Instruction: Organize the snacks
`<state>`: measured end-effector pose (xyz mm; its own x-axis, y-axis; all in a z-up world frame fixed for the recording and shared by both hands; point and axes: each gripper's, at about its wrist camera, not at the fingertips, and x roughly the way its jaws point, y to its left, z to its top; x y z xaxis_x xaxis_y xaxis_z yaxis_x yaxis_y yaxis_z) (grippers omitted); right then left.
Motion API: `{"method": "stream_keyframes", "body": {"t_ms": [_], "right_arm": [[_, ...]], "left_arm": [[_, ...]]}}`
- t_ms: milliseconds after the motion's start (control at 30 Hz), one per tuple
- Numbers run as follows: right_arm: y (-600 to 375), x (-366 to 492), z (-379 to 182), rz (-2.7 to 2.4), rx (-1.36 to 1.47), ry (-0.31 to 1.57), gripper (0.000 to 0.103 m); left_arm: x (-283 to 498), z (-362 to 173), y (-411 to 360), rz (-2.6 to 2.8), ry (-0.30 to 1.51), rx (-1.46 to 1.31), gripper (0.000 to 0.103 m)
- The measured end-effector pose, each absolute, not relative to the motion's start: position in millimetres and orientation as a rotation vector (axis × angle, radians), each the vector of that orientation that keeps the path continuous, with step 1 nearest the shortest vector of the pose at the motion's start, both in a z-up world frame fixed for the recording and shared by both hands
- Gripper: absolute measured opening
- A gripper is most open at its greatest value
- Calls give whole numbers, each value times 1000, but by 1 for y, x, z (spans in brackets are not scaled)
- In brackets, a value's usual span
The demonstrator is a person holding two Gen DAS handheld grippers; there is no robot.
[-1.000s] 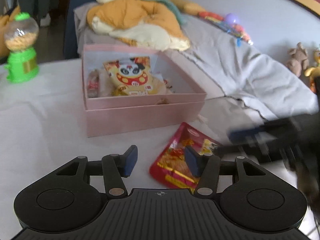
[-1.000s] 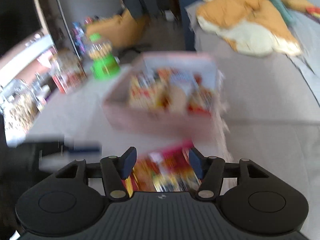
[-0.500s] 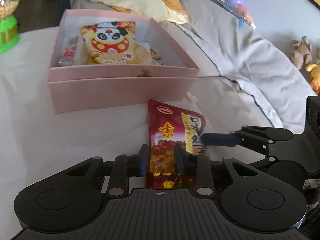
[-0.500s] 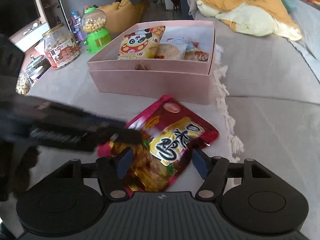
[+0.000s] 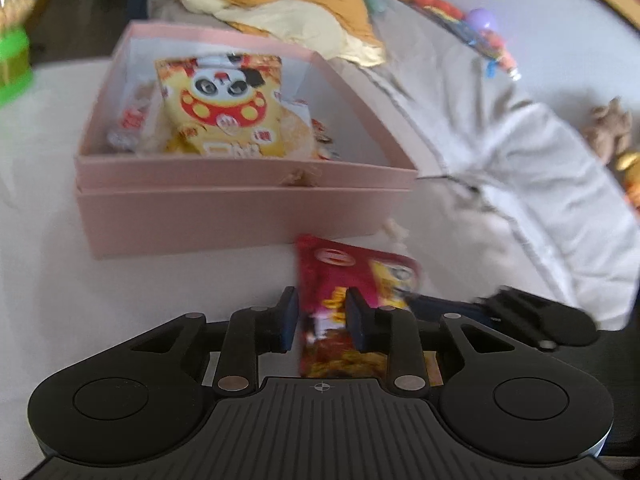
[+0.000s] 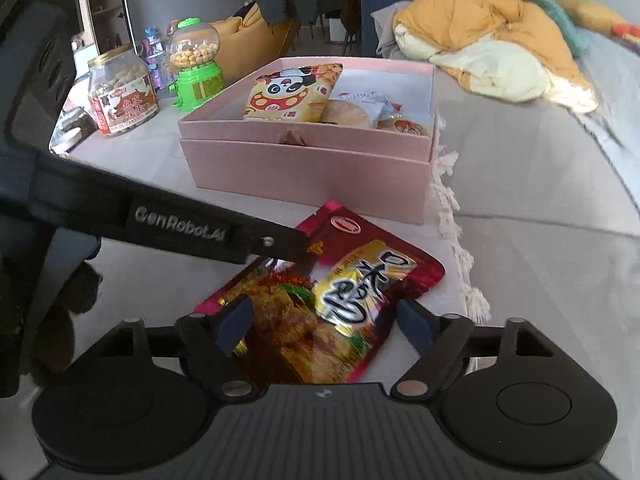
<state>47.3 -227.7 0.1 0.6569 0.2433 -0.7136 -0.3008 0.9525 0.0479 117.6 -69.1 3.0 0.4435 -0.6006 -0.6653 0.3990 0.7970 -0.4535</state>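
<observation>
Red snack packet, just one, lies on the surface in front of one pink box. Left hand-held gripper pinches its edge; right hand-held gripper gapes wide around it.

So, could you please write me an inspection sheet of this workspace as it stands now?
Surface: pale cloth with a fringed edge.
Job's things: red snack packet lying in front of the open pink box; panda packet and other wrapped snacks inside the box.
Clutter: glass jar and green candy dispenser to the left of the box.
Grippers: left gripper closed on the red packet's edge; right gripper open, astride the packet.
Cables: nothing seen.
Surroundings: grey sofa with an orange and cream bundle.
</observation>
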Motion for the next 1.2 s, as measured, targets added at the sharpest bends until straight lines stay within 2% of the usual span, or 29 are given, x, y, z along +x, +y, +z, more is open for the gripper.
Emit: {"method": "stream_keyframes", "body": {"t_ms": [100,167,367,600,667,767,933,1100,1200], "right_arm": [[-218,51,0,269,-110,775,77],[-214,49,3,243,-114,754,63],[-226,39,10,349,-3,789,61],[-265,35,8,285,115,802,62],[-276,36,7,271,164,801,46],[-279,39,7,292,193,806,39],[-275,45,8,328,167,801,38],[-289,51,7,336,204,818,38],[-292,53,7,325,213,829,37]], "left_arm": [[113,2,-62,-653,928,-268,31],[105,3,-55,-644,919,-276,34],[100,-3,-31,-599,940,-368,26],[101,2,-50,-603,908,-271,26],[100,2,-54,-610,897,-251,26],[97,3,-57,-616,879,-212,26],[90,5,-64,-640,860,-134,30],[72,10,-79,-625,826,49,29],[74,8,-82,-638,818,21,31]]}}
